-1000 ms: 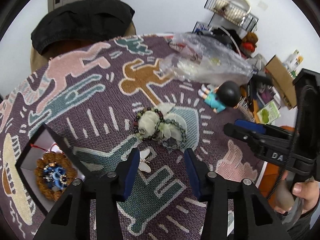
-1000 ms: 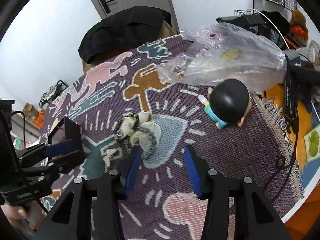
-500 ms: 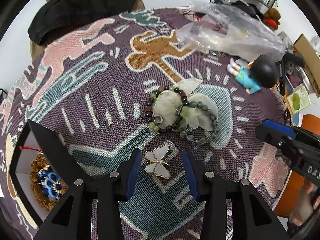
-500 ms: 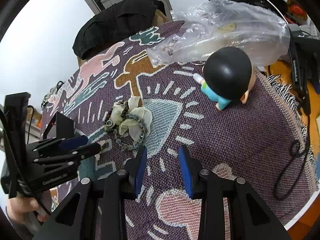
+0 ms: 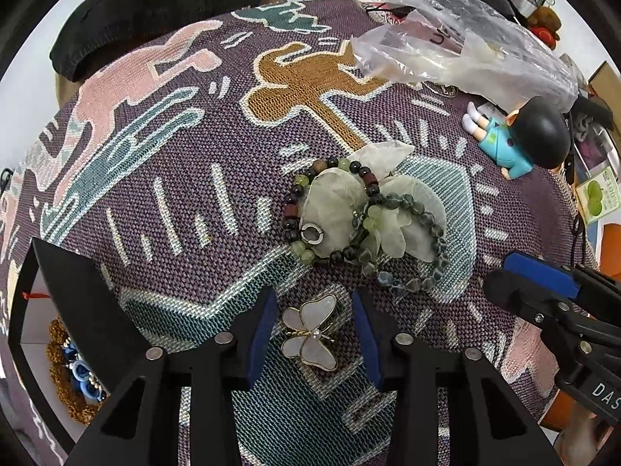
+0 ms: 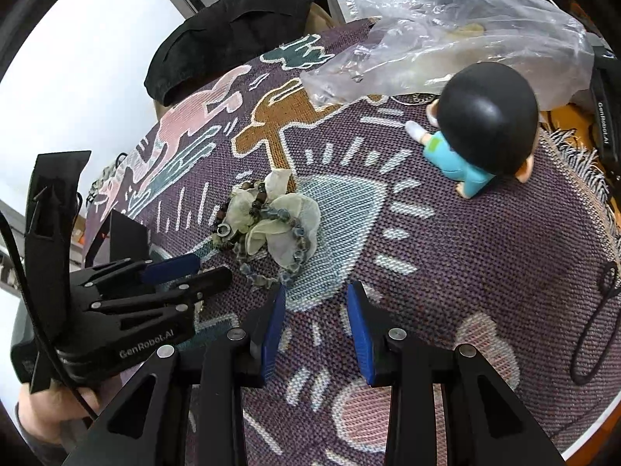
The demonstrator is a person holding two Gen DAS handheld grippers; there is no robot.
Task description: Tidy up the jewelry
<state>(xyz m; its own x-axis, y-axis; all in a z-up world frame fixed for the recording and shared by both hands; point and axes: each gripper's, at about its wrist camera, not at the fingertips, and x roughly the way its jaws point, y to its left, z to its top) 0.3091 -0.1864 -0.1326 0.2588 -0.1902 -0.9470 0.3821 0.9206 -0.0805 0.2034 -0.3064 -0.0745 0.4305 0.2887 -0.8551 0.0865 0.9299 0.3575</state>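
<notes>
"GenRobot.AI" on left gripper body

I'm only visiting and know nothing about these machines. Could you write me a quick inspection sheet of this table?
Surface: patterned woven cloth covers the table.
Job's things: butterfly brooch, bead bracelets lying on pale petals, black box with a beaded piece inside.
Clutter: clear plastic bag, doll lying down.
Grippers: left gripper straddles the brooch, fingers closing, not yet touching; right gripper over bare cloth, nothing between its fingers.
Cables: black cord at the cloth's edge.
Surroundings: dark garment, door, wire rack.
</notes>
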